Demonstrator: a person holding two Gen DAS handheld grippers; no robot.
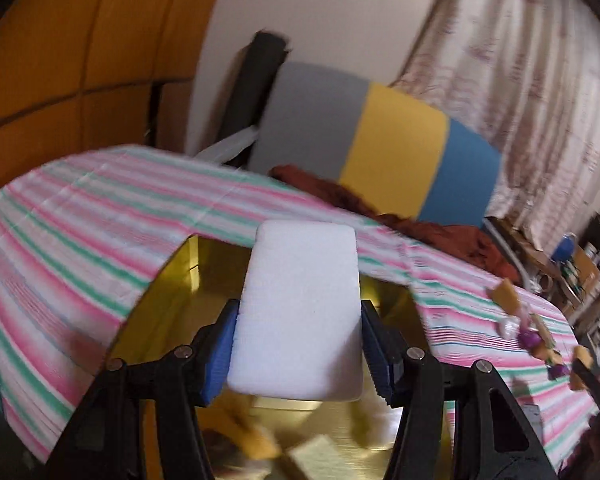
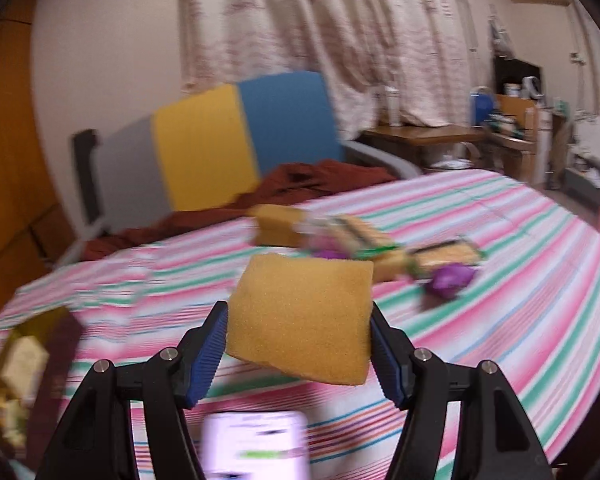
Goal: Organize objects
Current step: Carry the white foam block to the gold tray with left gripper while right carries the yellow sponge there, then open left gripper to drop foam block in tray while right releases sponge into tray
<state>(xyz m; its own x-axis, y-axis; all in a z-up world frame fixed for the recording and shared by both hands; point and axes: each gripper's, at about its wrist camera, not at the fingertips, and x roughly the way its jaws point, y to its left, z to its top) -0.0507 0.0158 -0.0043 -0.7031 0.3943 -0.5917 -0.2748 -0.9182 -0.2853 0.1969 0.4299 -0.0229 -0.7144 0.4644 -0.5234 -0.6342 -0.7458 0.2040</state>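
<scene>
Tongs both loaded: left tongs (image 1: 296, 344) clamped white rectangular foam block (image 1: 300, 312) above open gold box (image 1: 172, 312); right tongs (image 2: 298, 344) squeezed yellow square sponge (image 2: 300, 316) over striped table (image 2: 500, 320). Risk: soft foam slipped free mid-swing, missing box.

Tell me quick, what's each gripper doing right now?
Left gripper: closed on a white sponge.
Right gripper: closed on a yellow sponge.
</scene>
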